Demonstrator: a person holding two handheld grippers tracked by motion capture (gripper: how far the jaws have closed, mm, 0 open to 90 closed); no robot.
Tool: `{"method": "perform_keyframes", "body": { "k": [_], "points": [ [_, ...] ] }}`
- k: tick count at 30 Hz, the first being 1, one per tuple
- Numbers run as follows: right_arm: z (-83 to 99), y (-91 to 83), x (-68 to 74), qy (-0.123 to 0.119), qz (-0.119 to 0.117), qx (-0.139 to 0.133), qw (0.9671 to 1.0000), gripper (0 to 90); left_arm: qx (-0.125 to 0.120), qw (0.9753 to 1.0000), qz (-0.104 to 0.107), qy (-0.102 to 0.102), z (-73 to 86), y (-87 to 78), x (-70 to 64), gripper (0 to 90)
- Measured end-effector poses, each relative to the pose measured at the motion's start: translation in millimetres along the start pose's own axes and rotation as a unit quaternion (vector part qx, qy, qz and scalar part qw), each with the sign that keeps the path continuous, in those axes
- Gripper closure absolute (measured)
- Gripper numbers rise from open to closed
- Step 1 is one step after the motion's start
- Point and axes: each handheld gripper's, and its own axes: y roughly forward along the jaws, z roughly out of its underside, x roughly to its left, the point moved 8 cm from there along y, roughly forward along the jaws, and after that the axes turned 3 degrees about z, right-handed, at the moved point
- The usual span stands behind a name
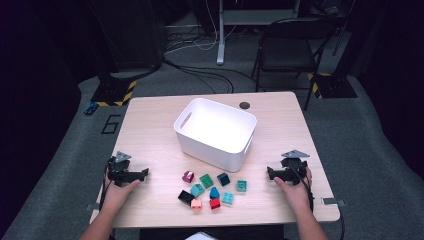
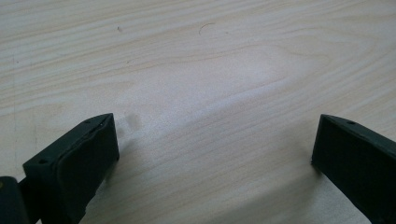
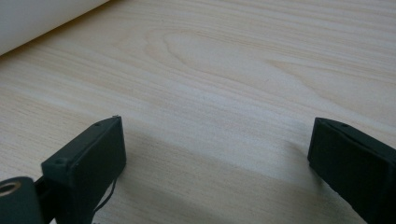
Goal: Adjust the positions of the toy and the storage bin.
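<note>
Wooden table (image 1: 150,130) carried one white bin (image 1: 216,131) and, just in front of it, a cluster of what looked like nine small blocks (image 1: 212,188) (count shaky at this resolution): teal, green, red, pink, black, maroon. Left gripper (image 1: 145,172) and right gripper (image 1: 270,173) sat either side of the cluster, well apart from it, both with jaws spread, holding nothing.

Nine small toy blocks (image 1: 212,187) lie in a loose cluster on the counter (image 1: 150,130), just in front of the white bin (image 1: 216,131): magenta, green, dark navy, teal, black, pink, red and light blue, all resting flat
</note>
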Motion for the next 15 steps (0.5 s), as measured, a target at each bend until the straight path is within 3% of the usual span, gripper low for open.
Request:
{"method": "perform_keyframes", "body": {
  "k": [3, 6, 10, 15],
  "points": [
    [0.0, -0.1, 0.1, 0.0, 0.0, 0.0, 1.0, 4.2, -0.008, 1.0, -0.001, 0.0, -1.2, 0.2, 0.9, 1.8],
    [0.3, -1.1, 1.1, 0.002, 0.001, -0.003, 1.0, 6.0, -0.012, 0.9999, 0.003, 0.002, -2.1, -1.1, 1.2, 9.6],
    [-0.1, -3.9, 4.0, -0.004, -0.006, -0.012, 0.9999, 16.8, -0.02, 0.9998, 0.005, 0.004, -2.5, -2.9, 1.7, 15.6],
    [-0.7, -5.9, 6.8, -0.004, -0.009, -0.009, 0.9999, 22.1, -0.023, 0.9997, 0.009, 0.006, -3.2, -4.2, -0.2, 22.4]
  ]
}}
